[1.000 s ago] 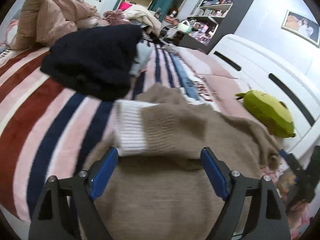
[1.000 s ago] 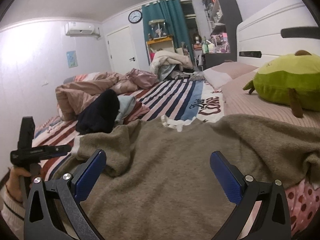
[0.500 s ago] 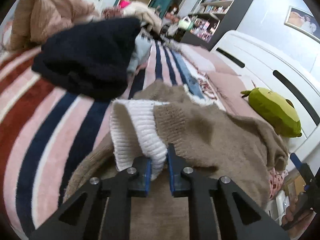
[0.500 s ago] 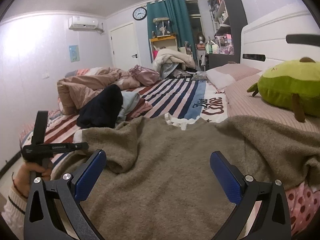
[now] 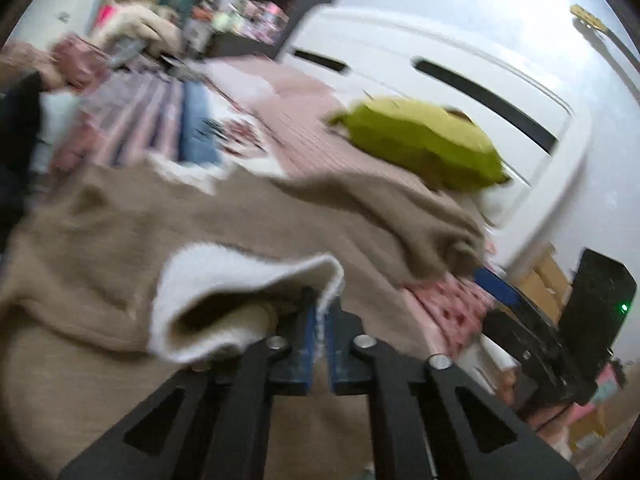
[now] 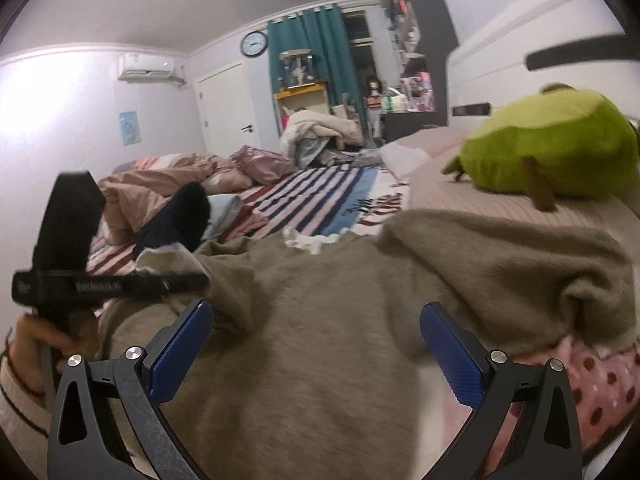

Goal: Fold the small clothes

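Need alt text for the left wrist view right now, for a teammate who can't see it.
The left gripper has its jaws shut on the white ribbed cuff of a tan sweater spread over the bed. A green plush toy lies beyond, by the white headboard; the picture is motion-blurred.

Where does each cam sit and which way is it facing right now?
Left wrist: on the left gripper, looking along its shut fingers across the brown sweater toward the white headboard; white cuff is pinched between the pads.
Right wrist: on the right gripper, open, low over the sweater, facing down the bed to the teal curtain; person's left hand shows.
Shared: sweater, green plush, striped blanket.
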A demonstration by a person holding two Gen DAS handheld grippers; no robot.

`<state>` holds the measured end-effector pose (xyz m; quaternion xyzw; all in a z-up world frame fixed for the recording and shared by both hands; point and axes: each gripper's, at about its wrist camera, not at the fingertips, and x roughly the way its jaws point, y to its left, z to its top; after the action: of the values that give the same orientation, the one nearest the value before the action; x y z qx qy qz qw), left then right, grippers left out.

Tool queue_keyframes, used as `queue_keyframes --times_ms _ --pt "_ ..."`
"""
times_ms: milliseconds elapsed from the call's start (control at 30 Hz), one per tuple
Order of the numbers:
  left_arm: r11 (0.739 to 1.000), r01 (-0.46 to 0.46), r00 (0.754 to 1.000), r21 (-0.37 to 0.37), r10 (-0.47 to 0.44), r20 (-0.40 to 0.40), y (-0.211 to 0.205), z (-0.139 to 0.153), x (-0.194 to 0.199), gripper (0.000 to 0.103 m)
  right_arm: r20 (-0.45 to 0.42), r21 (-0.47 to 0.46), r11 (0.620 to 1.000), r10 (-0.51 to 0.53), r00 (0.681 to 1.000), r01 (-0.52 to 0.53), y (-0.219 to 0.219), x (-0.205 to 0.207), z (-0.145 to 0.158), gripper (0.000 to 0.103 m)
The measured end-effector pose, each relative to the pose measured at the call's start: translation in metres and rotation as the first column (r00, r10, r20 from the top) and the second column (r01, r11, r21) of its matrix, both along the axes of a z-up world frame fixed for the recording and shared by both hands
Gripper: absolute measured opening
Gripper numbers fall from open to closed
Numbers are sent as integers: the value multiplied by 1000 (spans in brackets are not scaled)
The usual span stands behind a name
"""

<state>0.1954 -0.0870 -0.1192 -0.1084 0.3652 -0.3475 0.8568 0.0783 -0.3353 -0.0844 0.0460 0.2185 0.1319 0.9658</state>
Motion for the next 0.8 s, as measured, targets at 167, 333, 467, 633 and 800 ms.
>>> queue_keyframes --times_ms 167,333,467,633,800 --pt "994 104 992 42 -100 -74 -36 -20 -2 3 -29 24 998 -54 998 55 -22 -2 -9 103" --pt "995 103 993 0 -103 -49 -6 -9 -19 49 -50 21 999 -38 998 40 -21 3 -15 103" --pt "997 4 1000 78 -5 16 38 11 -35 56 -65 3 999 39 997 -39 5 14 -13 103" --pt "992 -76 996 101 70 57 88 19 -51 63 -53 -25 983 179 983 -180 58 25 -5 103" --pt "968 -227 969 110 214 120 145 26 -73 68 -96 -82 943 314 945 -322 125 32 -11 103"
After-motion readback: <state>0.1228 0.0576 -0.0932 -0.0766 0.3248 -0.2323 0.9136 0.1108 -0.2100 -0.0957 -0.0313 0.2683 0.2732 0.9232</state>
